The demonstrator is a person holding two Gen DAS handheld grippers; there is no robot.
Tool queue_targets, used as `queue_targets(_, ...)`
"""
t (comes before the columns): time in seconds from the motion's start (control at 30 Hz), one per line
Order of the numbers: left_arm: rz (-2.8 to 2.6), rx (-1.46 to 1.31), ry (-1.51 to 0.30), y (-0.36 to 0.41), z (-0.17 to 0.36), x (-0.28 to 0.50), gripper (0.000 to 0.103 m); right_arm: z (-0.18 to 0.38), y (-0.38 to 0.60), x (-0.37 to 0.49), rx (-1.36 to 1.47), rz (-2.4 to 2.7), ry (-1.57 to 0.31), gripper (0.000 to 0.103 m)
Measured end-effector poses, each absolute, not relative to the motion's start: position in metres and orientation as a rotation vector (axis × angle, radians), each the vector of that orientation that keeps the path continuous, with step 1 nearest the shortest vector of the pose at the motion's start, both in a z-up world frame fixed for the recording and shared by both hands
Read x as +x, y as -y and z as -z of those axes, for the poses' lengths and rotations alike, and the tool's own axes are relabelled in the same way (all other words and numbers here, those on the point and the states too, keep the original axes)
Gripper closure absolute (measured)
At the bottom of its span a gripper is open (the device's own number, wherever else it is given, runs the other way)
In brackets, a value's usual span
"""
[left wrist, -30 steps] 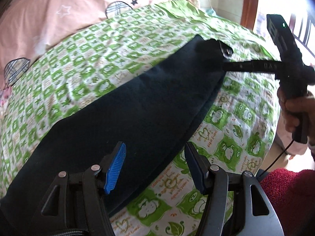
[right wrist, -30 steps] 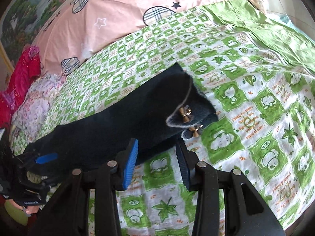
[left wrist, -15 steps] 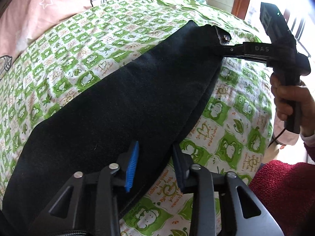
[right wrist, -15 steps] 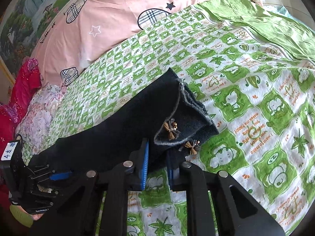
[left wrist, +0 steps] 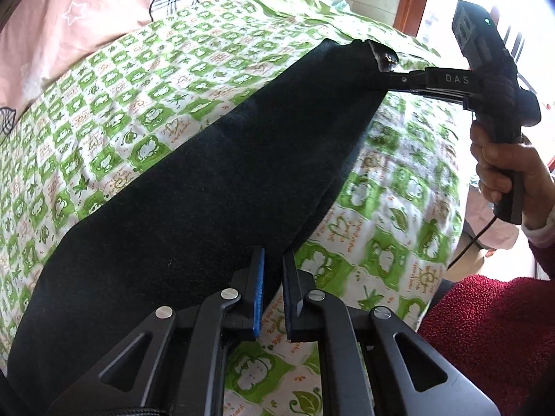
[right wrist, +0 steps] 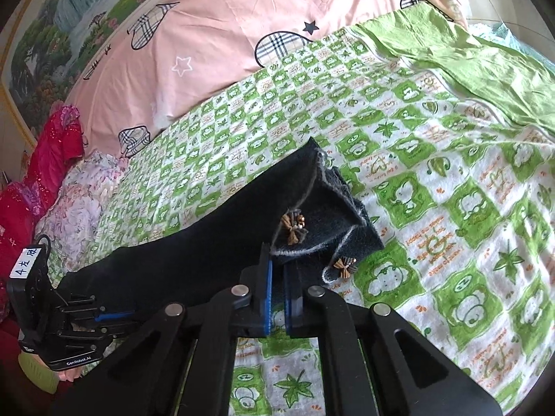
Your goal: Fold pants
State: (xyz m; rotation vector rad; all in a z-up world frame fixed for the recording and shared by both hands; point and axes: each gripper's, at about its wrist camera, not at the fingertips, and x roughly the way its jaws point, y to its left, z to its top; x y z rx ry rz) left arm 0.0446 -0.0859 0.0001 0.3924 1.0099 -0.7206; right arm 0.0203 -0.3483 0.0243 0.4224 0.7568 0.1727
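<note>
The dark pants (left wrist: 215,180) lie stretched in a long strip across the green-and-white checked bedsheet (left wrist: 145,104), hem end with little brown bows (right wrist: 294,229) off to the right. The left gripper (left wrist: 273,270) is pinched down on the near edge of the fabric, and the right gripper (right wrist: 275,270) is clamped on the hem corner. Behind the sheet sits a pink quilt (right wrist: 215,27), with a red garment (right wrist: 52,152) and a floral cloth (right wrist: 79,201) piled at the left edge.
</note>
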Motion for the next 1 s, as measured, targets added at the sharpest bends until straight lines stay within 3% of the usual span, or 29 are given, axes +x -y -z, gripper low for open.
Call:
queue_targets(0.23, 0.756, 0.396, -1.054, 0.09, 0.006, 0.039, 0.094, -0.002, 0.349, 0.023, 0.429, -0.142, -0.835, 0.097)
queue_targets(0.27, 0.755, 0.385, -1.064, 0.09, 0.005, 0.04, 0.087, -0.001, 0.351, 0.022, 0.437, -0.142, -0.84, 0.095)
queue_targets(0.33, 0.756, 0.357, -1.078, 0.089, -0.001, 0.048, 0.082, 0.0, 0.357, 0.018, 0.473, -0.143, -0.834, 0.088)
queue_targets(0.4, 0.744, 0.344, -1.073, 0.09, -0.007, 0.057, 0.072, 0.0, 0.363, 0.015, 0.483, -0.124, -0.825, 0.065)
queue_targets(0.47, 0.743, 0.313, -1.072, 0.093, -0.014, 0.069, 0.063, 0.0, 0.368, 0.012, 0.508, -0.128, -0.807, 0.061)
queue_targets(0.7, 0.784, 0.256, -1.073, 0.133, -0.028, 0.13, 0.047, 0.008, 0.386, 0.016, 0.612, -0.147, -0.786, 0.061)
queue_targets(0.87, 0.862, 0.219, -1.144, 0.175, -0.018, 0.178, 0.042, 0.014, 0.382, 0.027, 0.632, -0.167, -0.761, 0.061)
queue_targets(0.93, 0.902, 0.214, -1.185, 0.193, -0.009, 0.195, 0.039, 0.014, 0.38, 0.029, 0.612, -0.174, -0.759, 0.068)
queue_targets(0.97, 0.911, 0.216, -1.195, 0.202, -0.005, 0.2, 0.039, 0.015, 0.381, 0.029, 0.618, -0.183, -0.76, 0.083)
queue_targets(1.0, 0.917, 0.228, -1.205, 0.213, 0.0, 0.206, 0.039, 0.017, 0.385, 0.029, 0.642, -0.19, -0.756, 0.089)
